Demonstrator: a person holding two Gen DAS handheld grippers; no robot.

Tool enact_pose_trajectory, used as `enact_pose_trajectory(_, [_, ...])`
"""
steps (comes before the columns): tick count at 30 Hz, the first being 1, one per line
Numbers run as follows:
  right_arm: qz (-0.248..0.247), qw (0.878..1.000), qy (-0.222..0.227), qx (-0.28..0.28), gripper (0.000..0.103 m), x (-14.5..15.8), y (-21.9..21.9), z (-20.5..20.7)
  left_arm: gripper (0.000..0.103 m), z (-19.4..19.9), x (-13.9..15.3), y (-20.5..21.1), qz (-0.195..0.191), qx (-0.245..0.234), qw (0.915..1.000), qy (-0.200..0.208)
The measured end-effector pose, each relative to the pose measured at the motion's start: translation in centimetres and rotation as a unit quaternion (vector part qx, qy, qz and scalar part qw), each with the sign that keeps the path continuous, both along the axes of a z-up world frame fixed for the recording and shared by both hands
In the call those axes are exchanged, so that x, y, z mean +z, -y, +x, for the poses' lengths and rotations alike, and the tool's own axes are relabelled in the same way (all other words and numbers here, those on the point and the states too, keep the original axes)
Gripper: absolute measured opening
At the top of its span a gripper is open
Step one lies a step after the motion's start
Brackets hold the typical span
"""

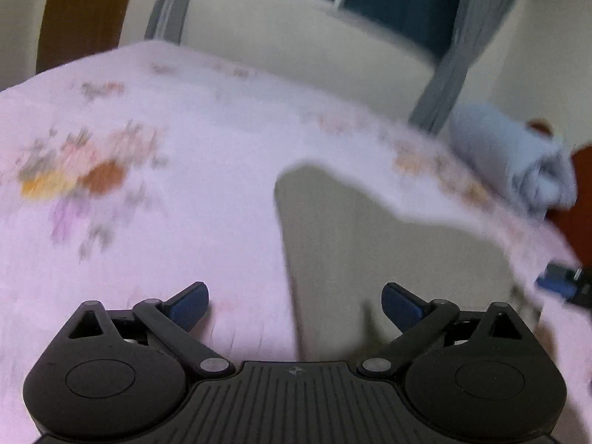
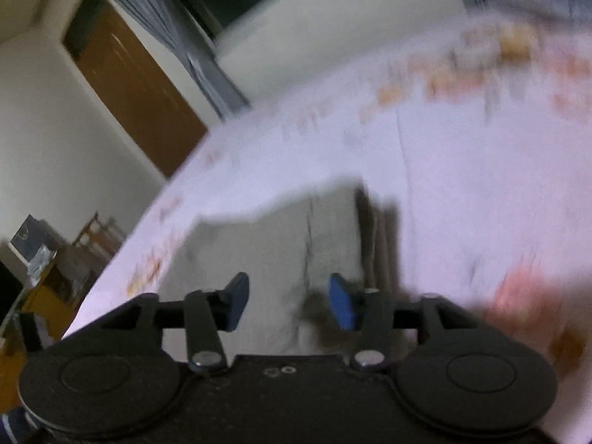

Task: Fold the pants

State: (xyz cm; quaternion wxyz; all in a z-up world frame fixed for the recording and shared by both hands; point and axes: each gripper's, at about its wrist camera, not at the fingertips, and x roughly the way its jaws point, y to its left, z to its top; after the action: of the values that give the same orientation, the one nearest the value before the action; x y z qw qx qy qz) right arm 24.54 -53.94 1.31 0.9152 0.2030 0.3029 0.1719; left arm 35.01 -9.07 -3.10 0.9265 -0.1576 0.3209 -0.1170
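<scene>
Grey-beige pants (image 1: 370, 251) lie flat on a pink floral bedsheet (image 1: 166, 185). My left gripper (image 1: 295, 305) is open and empty, just above the near edge of the pants, its fingers wide apart. In the right wrist view the pants (image 2: 266, 259) lie under my right gripper (image 2: 288, 305), which is open with a narrower gap and holds nothing. A darker band of the pants (image 2: 381, 244) runs along their right side. Both views are motion-blurred. The right gripper's blue tip (image 1: 555, 281) shows at the right edge of the left wrist view.
A rolled light-blue cloth (image 1: 518, 162) lies at the bed's far right edge. Grey curtains (image 1: 462, 44) and a window are behind the bed. A brown door (image 2: 137, 85) and furniture with clutter (image 2: 40, 259) stand to the left of the bed.
</scene>
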Motion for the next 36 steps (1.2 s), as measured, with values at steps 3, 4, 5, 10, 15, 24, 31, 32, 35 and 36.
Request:
enact_pose_trajectory(3, [0.010,1.000,0.000,-0.014,0.042,0.2,-0.2,2.4,0.099,3.2,0.2,-0.5,-0.019,0.040,0.9989,-0.012])
enact_pose_trajectory(4, [0.010,1.000,-0.001,-0.011,0.041,0.2,-0.7,3.4,0.099,4.6,-0.2,-0.9,-0.039,0.047,0.9980,-0.019])
enact_pose_trajectory(5, [0.009,1.000,-0.001,-0.010,0.041,0.2,-1.2,4.6,0.099,6.3,-0.5,-1.1,-0.039,0.048,0.9976,-0.031])
enact_pose_trajectory(10, [0.007,1.000,-0.006,0.015,0.041,-0.6,-3.0,7.0,0.099,12.0,0.0,0.5,-0.029,0.021,0.9988,-0.033])
enact_pose_trajectory(15, [-0.001,0.997,-0.071,-0.019,0.027,-3.8,-2.1,8.8,0.099,16.9,-3.2,2.3,0.031,0.013,0.9926,-0.117])
enact_pose_trajectory(24, [0.059,0.993,-0.042,-0.089,0.072,-1.4,2.4,3.9,0.099,8.4,1.1,-0.9,0.066,0.043,0.9965,-0.028])
enact_pose_trajectory(31, [-0.072,0.983,0.056,-0.161,0.097,5.0,3.4,-6.5,0.103,-1.8,6.8,-6.0,0.090,0.103,0.9900,0.034])
enact_pose_trajectory(32, [-0.088,0.980,0.073,-0.162,0.097,5.7,3.2,-8.2,0.103,-3.3,7.5,-6.4,0.093,0.106,0.9893,0.040])
enact_pose_trajectory(35, [-0.122,0.971,0.128,-0.161,0.097,7.1,2.1,-12.9,0.103,-7.7,9.0,-7.1,0.095,0.101,0.9882,0.066])
enact_pose_trajectory(36, [-0.135,0.967,0.147,-0.157,0.097,7.5,1.7,-14.7,0.103,-9.3,9.3,-7.1,0.094,0.090,0.9885,0.077])
